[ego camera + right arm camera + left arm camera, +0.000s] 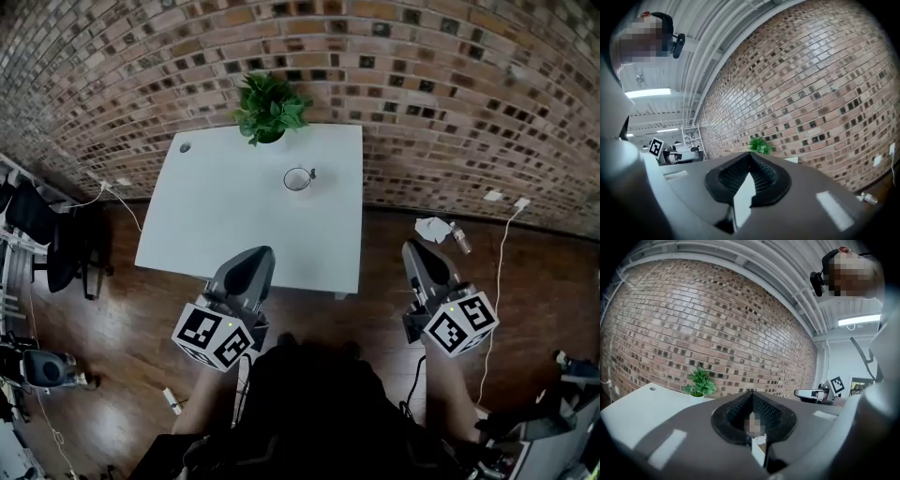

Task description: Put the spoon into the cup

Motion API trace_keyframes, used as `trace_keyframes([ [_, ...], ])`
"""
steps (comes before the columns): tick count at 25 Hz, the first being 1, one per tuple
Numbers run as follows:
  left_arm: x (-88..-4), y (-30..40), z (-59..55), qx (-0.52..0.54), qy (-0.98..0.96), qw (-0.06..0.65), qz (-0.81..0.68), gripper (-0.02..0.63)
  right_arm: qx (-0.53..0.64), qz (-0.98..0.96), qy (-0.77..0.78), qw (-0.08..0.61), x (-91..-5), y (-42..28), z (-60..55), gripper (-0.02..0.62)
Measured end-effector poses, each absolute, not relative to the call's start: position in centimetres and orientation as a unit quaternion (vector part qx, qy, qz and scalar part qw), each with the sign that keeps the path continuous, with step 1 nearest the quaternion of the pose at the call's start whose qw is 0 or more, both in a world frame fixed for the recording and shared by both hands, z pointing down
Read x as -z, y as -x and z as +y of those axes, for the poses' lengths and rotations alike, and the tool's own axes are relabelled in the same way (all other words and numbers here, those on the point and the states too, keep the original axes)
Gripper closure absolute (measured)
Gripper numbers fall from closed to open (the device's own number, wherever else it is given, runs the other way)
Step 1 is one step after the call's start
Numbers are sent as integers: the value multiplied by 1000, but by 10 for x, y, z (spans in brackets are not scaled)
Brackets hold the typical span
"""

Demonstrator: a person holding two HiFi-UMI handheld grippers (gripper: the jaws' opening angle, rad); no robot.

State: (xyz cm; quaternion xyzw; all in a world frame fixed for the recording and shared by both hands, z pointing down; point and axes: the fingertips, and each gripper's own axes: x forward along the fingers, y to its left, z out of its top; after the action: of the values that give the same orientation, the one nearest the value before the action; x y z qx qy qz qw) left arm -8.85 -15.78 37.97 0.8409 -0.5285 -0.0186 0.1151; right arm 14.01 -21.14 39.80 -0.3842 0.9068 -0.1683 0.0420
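A glass cup (297,178) stands on the white table (216,225) toward its far right, and a small dark spoon handle (311,173) sticks out over its rim. My left gripper (255,255) hangs over the table's near edge, well short of the cup, with its jaws shut and nothing in them (751,393). My right gripper (415,248) is off the table's right side above the wooden floor, also shut and empty (751,154). Both point level toward the brick wall.
A potted green plant (269,108) sits at the table's far edge, just behind the cup. A cable hole (185,147) marks the far left corner. Crumpled paper and a bottle (441,230) lie on the floor at right. A black chair (37,225) stands at left.
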Motion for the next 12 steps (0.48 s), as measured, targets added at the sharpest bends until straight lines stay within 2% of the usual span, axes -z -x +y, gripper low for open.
trace_keyframes([
  [9, -358, 108, -140, 8, -848, 91, -523, 614, 160, 899, 403, 57, -377, -122, -184, 589],
  [12, -358, 108, -130, 21, -849, 102, -518, 614, 161, 898, 406, 54, -375, -115, -173, 589],
])
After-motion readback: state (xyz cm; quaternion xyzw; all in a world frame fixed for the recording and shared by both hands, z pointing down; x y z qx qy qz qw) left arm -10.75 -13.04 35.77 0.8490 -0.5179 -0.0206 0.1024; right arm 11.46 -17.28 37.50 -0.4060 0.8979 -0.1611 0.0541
